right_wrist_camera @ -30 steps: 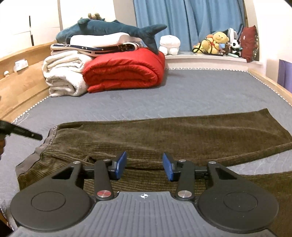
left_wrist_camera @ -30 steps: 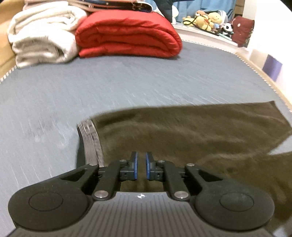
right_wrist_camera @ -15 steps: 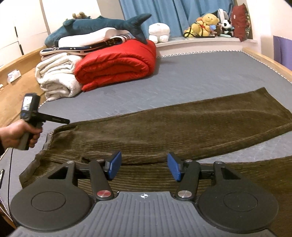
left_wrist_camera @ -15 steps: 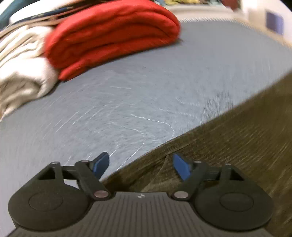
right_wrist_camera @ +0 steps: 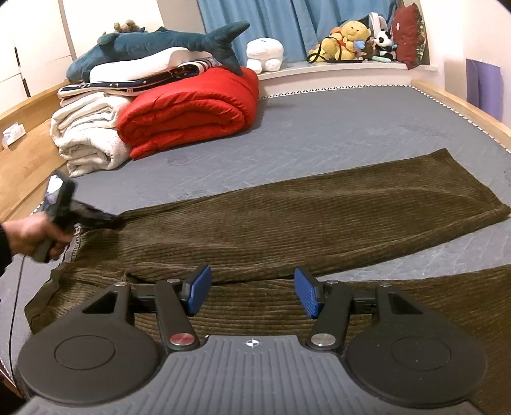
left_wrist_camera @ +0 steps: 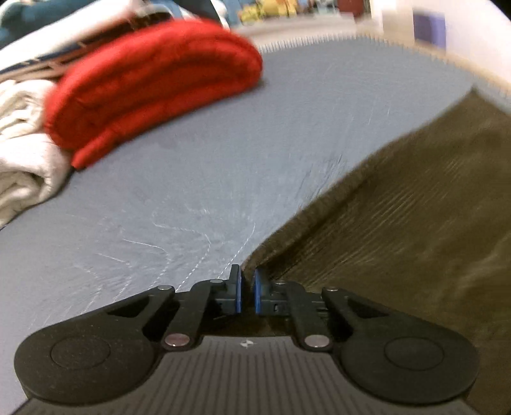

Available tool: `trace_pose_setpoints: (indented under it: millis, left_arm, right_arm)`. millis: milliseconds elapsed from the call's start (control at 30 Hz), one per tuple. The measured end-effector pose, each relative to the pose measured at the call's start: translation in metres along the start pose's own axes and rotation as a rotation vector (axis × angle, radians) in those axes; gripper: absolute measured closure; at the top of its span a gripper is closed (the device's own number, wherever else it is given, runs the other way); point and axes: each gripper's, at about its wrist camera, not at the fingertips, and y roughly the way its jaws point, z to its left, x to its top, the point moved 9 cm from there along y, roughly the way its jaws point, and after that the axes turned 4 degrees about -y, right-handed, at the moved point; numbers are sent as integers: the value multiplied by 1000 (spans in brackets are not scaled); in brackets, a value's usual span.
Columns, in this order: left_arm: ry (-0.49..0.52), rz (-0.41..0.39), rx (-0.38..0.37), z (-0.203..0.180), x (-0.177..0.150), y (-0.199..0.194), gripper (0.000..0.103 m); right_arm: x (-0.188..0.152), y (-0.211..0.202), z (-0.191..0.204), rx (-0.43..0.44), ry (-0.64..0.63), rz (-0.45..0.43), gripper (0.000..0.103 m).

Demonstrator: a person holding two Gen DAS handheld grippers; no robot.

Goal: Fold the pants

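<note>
While the brown corduroy pants (right_wrist_camera: 287,223) lie spread flat across the grey mattress (right_wrist_camera: 335,134), their waistband sits toward your left hand (right_wrist_camera: 28,236) and the two legs run away from it, with a wedge of bare mattress showing between the leg ends. Your left gripper (left_wrist_camera: 247,292) is down at the far edge of the pants beside the waistband, and its blue pads (left_wrist_camera: 238,293) are drawn together on the corner of the cloth, which rises into a small peak right at the fingertips. From the right wrist view that same gripper is blurred, so you cannot read its jaws there, but its nose clearly meets the upper edge of the pants. Your right gripper (right_wrist_camera: 252,293) hovers over the nearer leg, just below the crotch seam, with its jaws standing apart and nothing pinched between them; whether the pads touch the fabric you cannot tell. Beyond the far edge of the pants, well apart from them, a folded red quilt (right_wrist_camera: 191,111) rests on the mattress next to a stack of white blankets (right_wrist_camera: 89,137). On top of that stack lies a blue plush shark (right_wrist_camera: 159,44). Farther still from the pants, a shelf under blue curtains (right_wrist_camera: 287,19) holds several soft toys (right_wrist_camera: 348,41).
</note>
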Motion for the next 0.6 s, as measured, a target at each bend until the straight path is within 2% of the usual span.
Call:
trace_pose_setpoints:
  millis: [133, 233, 367, 433, 500, 567, 600]
  left_arm:
    - [-6, -117, -34, -26, -9, -84, 97]
    - [22, -135, -62, -61, -35, -142, 98]
    - [75, -58, -80, -106, -92, -184, 98]
    - [75, 22, -81, -118, -129, -187, 103]
    - [48, 127, -68, -118, -159, -184, 102]
    - [-12, 130, -65, -109, -161, -192, 98]
    - [-69, 121, -85, -103, -158, -198, 91]
  right_arm:
    - [0, 1, 1, -16, 3, -6, 43]
    - [-2, 3, 4, -34, 8, -6, 43]
    - [-5, 5, 2, -64, 46, -1, 43]
    - [-6, 5, 0, -87, 57, 0, 43]
    - [-9, 7, -3, -108, 73, 9, 43]
    - [-13, 8, -7, -117, 105, 23, 43]
    - [-15, 9, -10, -121, 127, 32, 43]
